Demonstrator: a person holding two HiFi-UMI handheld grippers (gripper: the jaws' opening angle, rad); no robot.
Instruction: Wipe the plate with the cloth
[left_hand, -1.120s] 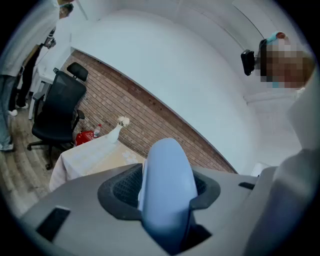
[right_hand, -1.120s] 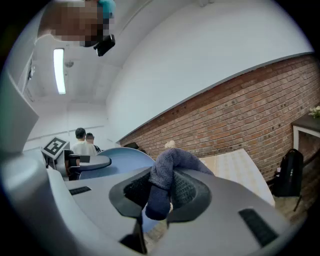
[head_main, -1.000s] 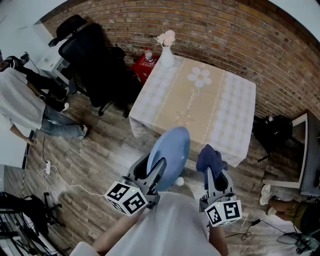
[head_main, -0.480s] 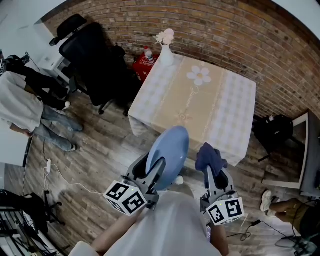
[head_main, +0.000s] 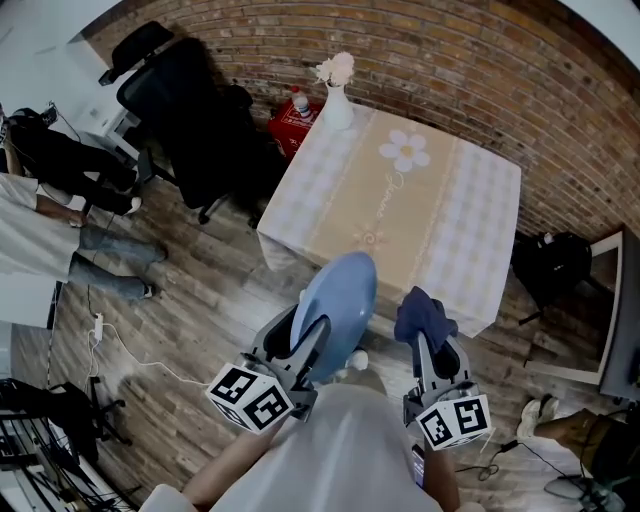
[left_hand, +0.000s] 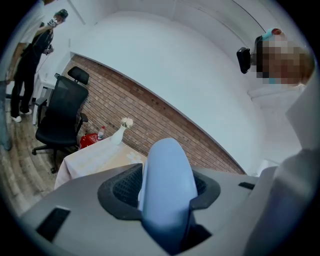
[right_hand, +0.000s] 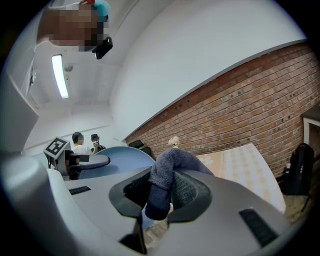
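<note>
My left gripper (head_main: 312, 338) is shut on the rim of a light blue plate (head_main: 338, 303), held on edge in the air in front of the table. In the left gripper view the plate (left_hand: 167, 185) stands edge-on between the jaws of the left gripper (left_hand: 165, 200). My right gripper (head_main: 428, 345) is shut on a dark blue cloth (head_main: 422, 315), bunched above its jaws and a little to the right of the plate. In the right gripper view the cloth (right_hand: 167, 177) droops over the jaws of the right gripper (right_hand: 162, 197), with the plate (right_hand: 117, 160) to its left.
A table (head_main: 480, 200) with a checked cloth and flower print stands ahead, a white vase of flowers (head_main: 336, 100) at its far corner. A black office chair (head_main: 190, 110) and a red box (head_main: 290, 125) are at the left. A person (head_main: 50, 240) stands far left. A black bag (head_main: 555, 265) lies at the right.
Both grippers hold their loads in nearly the same place. The person at the far left has shifted further towards the left edge of the head view.
</note>
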